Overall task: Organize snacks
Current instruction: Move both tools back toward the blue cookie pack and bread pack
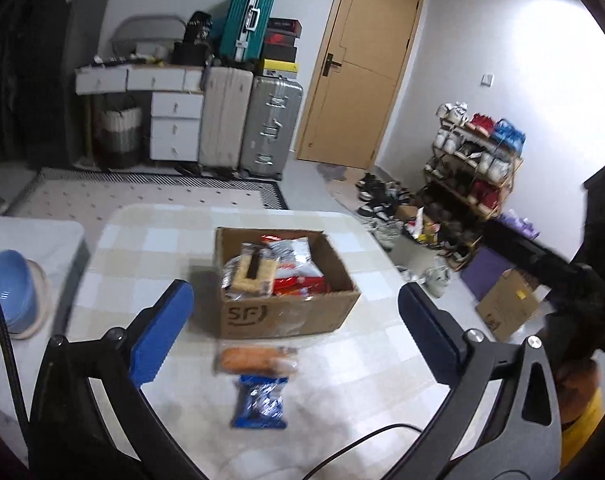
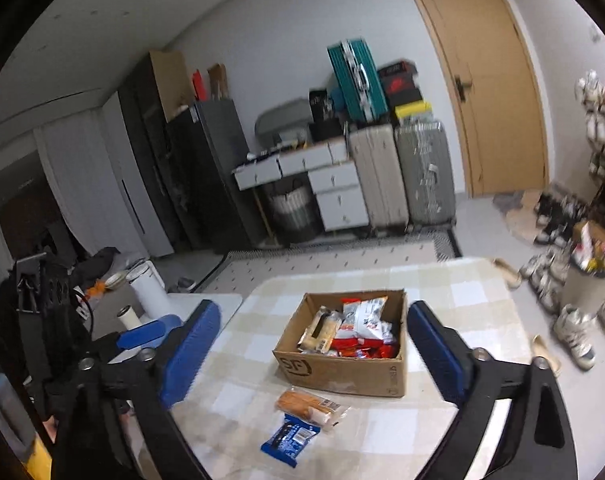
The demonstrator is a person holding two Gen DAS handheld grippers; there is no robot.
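Observation:
A brown cardboard box [image 1: 286,316] marked SF stands in the middle of the checked table [image 1: 150,248], with several snack packs [image 1: 278,268] inside. It also shows in the right wrist view [image 2: 342,376] with its snacks [image 2: 354,328]. In front of the box lie an orange snack pack [image 1: 256,360] [image 2: 308,404] and a blue snack pack [image 1: 262,402] [image 2: 290,440]. My left gripper [image 1: 296,336] is open and empty above the two loose packs. My right gripper [image 2: 314,348] is open and empty, held over the table in front of the box.
A blue bowl [image 1: 10,288] sits on a white side table at the left. Suitcases [image 1: 250,120], white drawers [image 1: 174,124], a wooden door [image 1: 362,64] and a shoe rack [image 1: 474,168] stand beyond. A white kettle [image 2: 148,288] is at the left.

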